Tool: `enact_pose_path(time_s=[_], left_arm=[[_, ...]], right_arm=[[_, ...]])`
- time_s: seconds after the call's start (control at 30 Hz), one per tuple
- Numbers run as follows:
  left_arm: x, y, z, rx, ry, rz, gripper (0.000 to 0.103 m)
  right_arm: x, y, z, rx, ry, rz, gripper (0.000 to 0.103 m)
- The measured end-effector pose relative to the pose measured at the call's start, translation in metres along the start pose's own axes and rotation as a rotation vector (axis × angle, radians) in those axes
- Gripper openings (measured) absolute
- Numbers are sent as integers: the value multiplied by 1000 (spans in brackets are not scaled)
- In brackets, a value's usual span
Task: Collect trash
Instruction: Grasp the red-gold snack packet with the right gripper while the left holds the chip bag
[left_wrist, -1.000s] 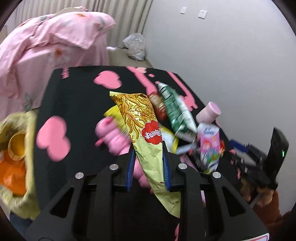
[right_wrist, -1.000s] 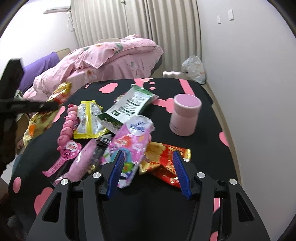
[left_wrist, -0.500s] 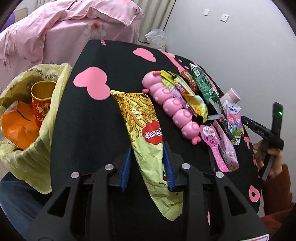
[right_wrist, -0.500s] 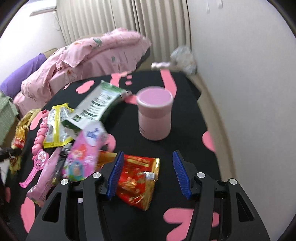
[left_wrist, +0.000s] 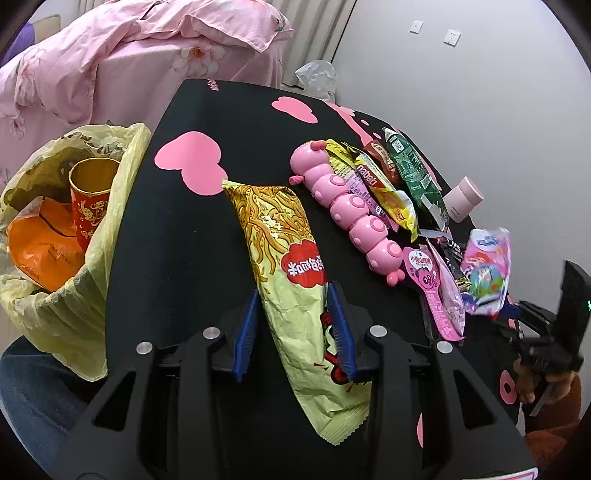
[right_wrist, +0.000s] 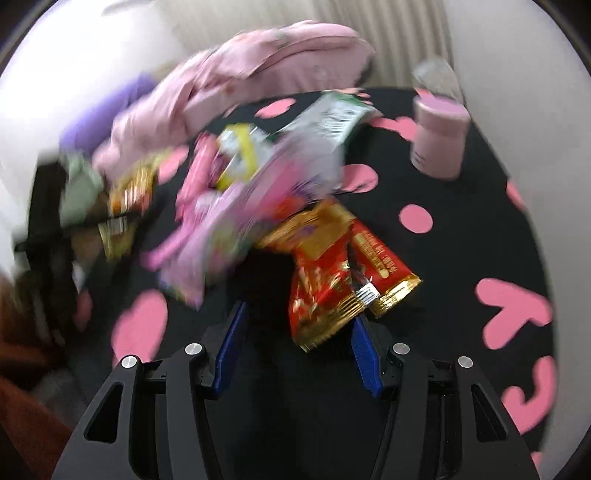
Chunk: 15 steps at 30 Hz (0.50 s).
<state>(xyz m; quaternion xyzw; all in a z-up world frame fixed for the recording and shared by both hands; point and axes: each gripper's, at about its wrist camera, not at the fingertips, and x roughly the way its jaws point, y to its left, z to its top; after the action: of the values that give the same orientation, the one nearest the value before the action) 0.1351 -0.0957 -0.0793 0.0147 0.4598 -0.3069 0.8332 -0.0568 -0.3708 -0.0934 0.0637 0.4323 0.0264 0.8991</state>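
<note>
My left gripper (left_wrist: 295, 332) is shut on a long yellow noodle-snack wrapper (left_wrist: 284, 258) and holds it over the black table (left_wrist: 177, 236). A yellow trash bag (left_wrist: 62, 302) with a red-gold cup (left_wrist: 90, 195) and orange wrapper inside hangs at the table's left edge. My right gripper (right_wrist: 295, 350) is open, its fingers either side of the near end of a red-gold wrapper (right_wrist: 328, 273). A heap of wrappers lies beyond it: pink (right_wrist: 218, 229), yellow (right_wrist: 240, 155), green-white (right_wrist: 328, 118). The right wrist view is blurred.
A pink caterpillar toy (left_wrist: 347, 206), more wrappers (left_wrist: 406, 173) and a pink cup (left_wrist: 463, 197) (right_wrist: 439, 140) sit on the table's right side. A pink bed (left_wrist: 129, 51) stands behind. A wall runs along the right.
My left gripper has drawn back towards the trash bag with the noodle wrapper. My right gripper has swung and dropped onto the red-gold wrapper, still open.
</note>
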Motion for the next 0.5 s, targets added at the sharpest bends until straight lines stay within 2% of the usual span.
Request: enact_pose_path(time_s=[0.07,0.13,0.3,0.37,0.5], left_arm=[[-2,1,1,-4,-6,4,36],[-4,4,1,-13,-12,7,36],[-7,7,2,-22,-21,12,37],[-6,7,2,-23,-15,9,37],[-4,4,0,-20,3,-7,37]], right_arm=[[-8,8,-3,-73,-7,-67,52],[-17,9,-4,-100,-15,-91,52],[-39,-7,0,-99,-71,-67,52],[-36,-14,5,-114,-62,-67,52],[-9,-19,16,-224,5,-76,52]])
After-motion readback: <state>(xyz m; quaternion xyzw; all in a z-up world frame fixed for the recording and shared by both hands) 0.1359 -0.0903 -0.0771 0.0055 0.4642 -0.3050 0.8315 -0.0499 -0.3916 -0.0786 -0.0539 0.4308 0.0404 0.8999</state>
